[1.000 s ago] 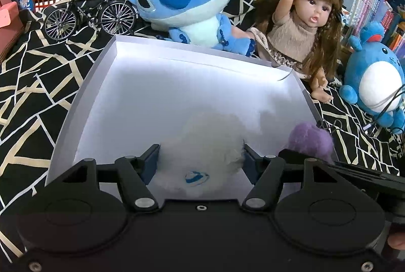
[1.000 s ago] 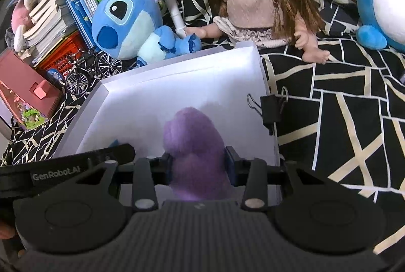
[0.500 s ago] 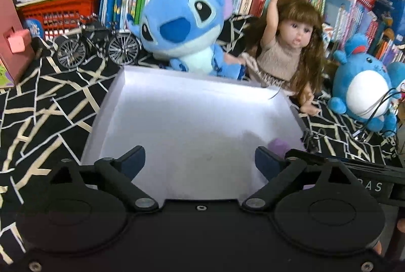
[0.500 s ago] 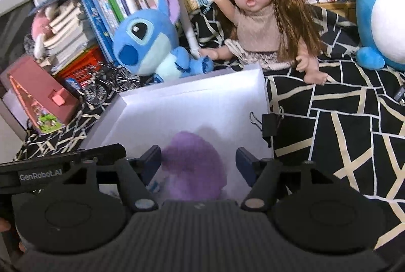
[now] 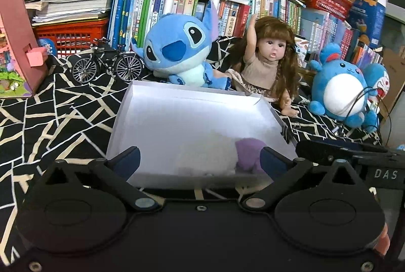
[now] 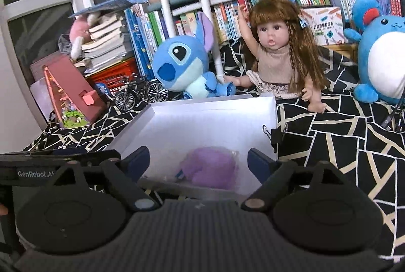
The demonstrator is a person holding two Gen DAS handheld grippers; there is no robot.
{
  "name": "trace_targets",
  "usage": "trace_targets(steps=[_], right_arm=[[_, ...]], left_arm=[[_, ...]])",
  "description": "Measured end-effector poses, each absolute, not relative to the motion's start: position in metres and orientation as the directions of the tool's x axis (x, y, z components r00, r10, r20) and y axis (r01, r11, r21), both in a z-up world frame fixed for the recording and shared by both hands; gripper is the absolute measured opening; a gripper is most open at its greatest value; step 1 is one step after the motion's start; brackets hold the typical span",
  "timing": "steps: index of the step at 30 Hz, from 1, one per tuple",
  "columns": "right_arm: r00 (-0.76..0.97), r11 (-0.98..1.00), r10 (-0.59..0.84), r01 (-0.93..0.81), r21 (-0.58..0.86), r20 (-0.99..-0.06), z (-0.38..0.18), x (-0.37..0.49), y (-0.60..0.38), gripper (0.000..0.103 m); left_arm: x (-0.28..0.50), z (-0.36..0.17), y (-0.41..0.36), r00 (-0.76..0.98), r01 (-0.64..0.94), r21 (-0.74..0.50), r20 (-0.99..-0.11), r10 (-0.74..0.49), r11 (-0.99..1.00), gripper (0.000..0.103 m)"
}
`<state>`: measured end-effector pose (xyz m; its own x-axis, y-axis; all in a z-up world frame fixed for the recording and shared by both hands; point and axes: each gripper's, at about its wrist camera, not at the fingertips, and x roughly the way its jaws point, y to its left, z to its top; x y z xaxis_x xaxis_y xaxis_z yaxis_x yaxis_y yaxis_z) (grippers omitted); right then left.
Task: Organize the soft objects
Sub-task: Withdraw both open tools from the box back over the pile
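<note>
We have just let go of both: left gripper [image 5: 200, 160] and right gripper [image 6: 198, 160] jaws have just been opening, now wide and empty. White fluffy toy [image 5: 206, 158] and purple fluffy toy [image 6: 210, 167] lie touching in the white box [image 5: 192, 92]. These 2 look done.

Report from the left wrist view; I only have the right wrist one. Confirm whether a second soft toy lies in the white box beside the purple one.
Observer: Yes. A white fluffy toy lies in the white box, against the purple toy.
Operator: Check the left gripper's jaws.
Observer: The left gripper is open. Its jaws have just been opening, and its pads stand clear of both toys, holding nothing.
</note>
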<state>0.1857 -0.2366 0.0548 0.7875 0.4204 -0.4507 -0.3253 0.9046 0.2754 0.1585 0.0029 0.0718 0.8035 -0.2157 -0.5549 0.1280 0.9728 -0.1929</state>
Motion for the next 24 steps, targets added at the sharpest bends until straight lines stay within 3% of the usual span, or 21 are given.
trace_targets(steps=[12,24], right_arm=[[0.826,0.909,0.416,-0.372,0.186,-0.381,0.042,0.127,-0.230,0.102],[0.846,0.918,0.397,-0.372,0.138,-0.355,0.022,0.075,-0.228,0.103]], left_arm=[[0.098,0.059,0.014,0.825,0.137,-0.167,-0.526,-0.206,0.976,0.102],[0.044,0.035,0.022,0.831,0.114,-0.140,-0.529,-0.172,0.984,0.102]])
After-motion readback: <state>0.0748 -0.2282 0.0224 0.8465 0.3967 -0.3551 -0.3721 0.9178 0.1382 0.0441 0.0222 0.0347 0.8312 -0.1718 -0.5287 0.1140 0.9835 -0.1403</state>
